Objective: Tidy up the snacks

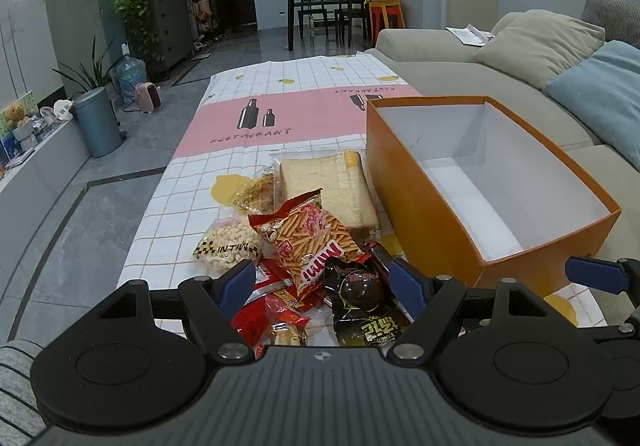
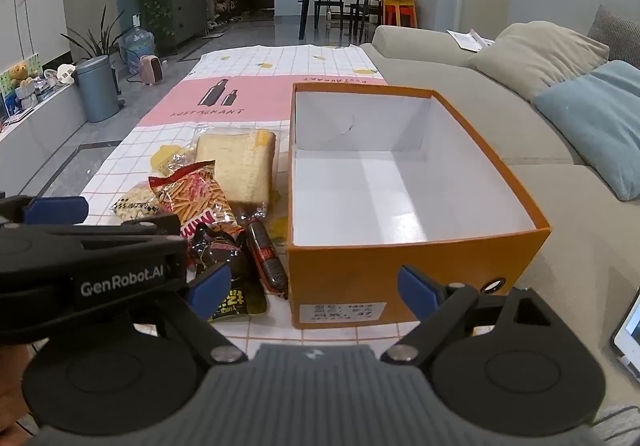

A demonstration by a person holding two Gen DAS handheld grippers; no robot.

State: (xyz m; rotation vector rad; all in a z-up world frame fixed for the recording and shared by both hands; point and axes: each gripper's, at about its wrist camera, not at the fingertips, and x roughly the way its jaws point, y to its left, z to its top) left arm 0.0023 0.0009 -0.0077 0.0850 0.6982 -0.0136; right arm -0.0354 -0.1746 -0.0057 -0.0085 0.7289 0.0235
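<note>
A pile of snacks lies on the table left of an open orange box (image 1: 424,214) (image 2: 360,266) with a bare white inside. The pile holds a red stick-snack bag (image 1: 312,234) (image 2: 200,198), a bagged bread slice (image 1: 340,186) (image 2: 240,166), a bag of pale round puffs (image 1: 228,242) (image 2: 134,202), a dark wrapped snack (image 1: 356,286) (image 2: 216,250) and a dark sausage (image 2: 266,258). My left gripper (image 1: 324,282) is open, just above the near snacks. My right gripper (image 2: 314,290) is open in front of the box's near wall.
The table has a checked cloth with a pink band (image 1: 304,114). A beige sofa (image 1: 460,74) with cushions runs along the right. A grey bin (image 1: 96,122), plants and a heater stand on the floor at left. A dining table (image 1: 320,6) is far back.
</note>
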